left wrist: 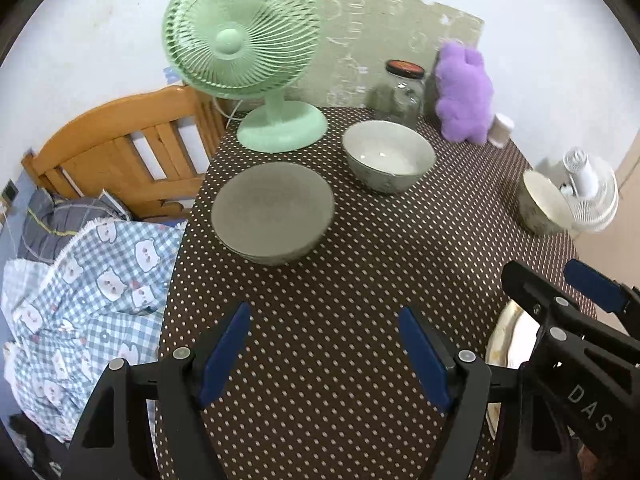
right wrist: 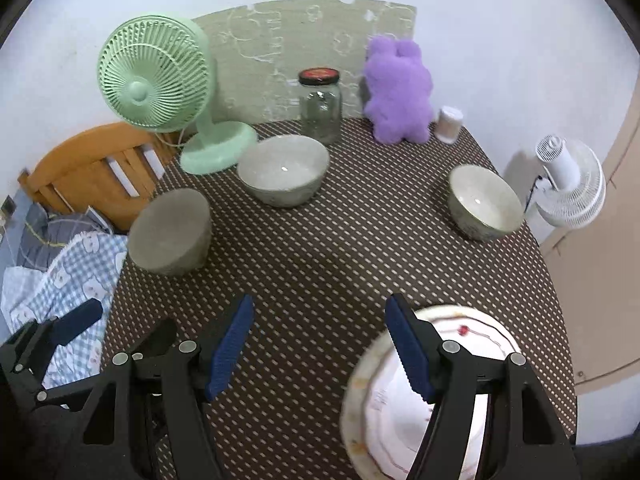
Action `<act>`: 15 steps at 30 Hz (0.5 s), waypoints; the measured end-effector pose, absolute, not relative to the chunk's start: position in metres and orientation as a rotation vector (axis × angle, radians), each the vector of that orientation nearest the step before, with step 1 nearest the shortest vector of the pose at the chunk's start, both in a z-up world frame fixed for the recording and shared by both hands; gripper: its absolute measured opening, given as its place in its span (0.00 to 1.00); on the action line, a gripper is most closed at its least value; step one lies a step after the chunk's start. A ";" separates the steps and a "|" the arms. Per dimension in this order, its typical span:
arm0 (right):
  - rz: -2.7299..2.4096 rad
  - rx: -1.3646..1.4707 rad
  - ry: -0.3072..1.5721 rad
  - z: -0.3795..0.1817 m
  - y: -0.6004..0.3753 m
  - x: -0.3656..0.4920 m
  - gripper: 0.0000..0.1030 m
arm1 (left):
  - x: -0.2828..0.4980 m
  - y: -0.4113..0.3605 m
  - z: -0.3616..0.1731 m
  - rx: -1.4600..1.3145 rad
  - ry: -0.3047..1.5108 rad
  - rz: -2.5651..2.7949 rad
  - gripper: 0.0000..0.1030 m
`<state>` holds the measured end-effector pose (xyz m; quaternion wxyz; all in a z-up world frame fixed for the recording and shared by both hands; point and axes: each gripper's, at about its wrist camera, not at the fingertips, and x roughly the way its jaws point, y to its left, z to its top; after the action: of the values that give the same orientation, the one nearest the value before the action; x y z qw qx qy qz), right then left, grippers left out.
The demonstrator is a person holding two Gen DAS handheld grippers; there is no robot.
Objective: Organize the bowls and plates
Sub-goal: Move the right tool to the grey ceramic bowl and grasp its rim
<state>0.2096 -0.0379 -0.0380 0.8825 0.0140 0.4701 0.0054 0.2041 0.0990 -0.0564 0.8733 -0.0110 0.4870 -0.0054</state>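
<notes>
On the brown dotted tablecloth [left wrist: 340, 280] stands a grey shallow bowl [left wrist: 273, 208], apparently stacked on another. Behind it is a large pale bowl [left wrist: 388, 156], and a smaller bowl [left wrist: 540, 204] sits at the right edge. My left gripper [left wrist: 324, 356] hovers open over bare cloth in front of the grey bowl. My right gripper [right wrist: 320, 350] is also open and holds nothing. Its right finger is above a stack of white and cream plates [right wrist: 460, 328] at the near right. The right wrist view also shows the grey bowl [right wrist: 170, 232], large bowl [right wrist: 284, 172] and small bowl [right wrist: 484, 200].
A green fan [left wrist: 240, 52], a glass jar [left wrist: 404, 92], a purple plush toy [left wrist: 464, 88] and a small white pot [right wrist: 448, 124] line the back. A white fan [right wrist: 568, 184] stands off the right edge. A wooden headboard [left wrist: 120, 152] and checked cloth [left wrist: 92, 288] lie left.
</notes>
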 end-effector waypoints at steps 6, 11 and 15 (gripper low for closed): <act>0.047 0.014 0.980 -0.045 -0.007 0.233 0.70 | 0.221 0.125 -0.063 -0.015 0.989 0.024 0.76; 0.072 0.040 1.011 -0.058 0.011 0.254 0.70 | 0.239 0.143 -0.073 -0.004 0.992 0.035 0.76; 0.072 0.042 1.022 -0.069 0.023 0.271 0.70 | 0.255 0.155 -0.083 -0.023 0.989 0.048 0.76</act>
<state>0.2713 0.0229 -0.0690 0.8715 0.0199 0.4889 0.0345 0.2547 0.1555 -0.0830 0.8798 -0.0110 0.4747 0.0233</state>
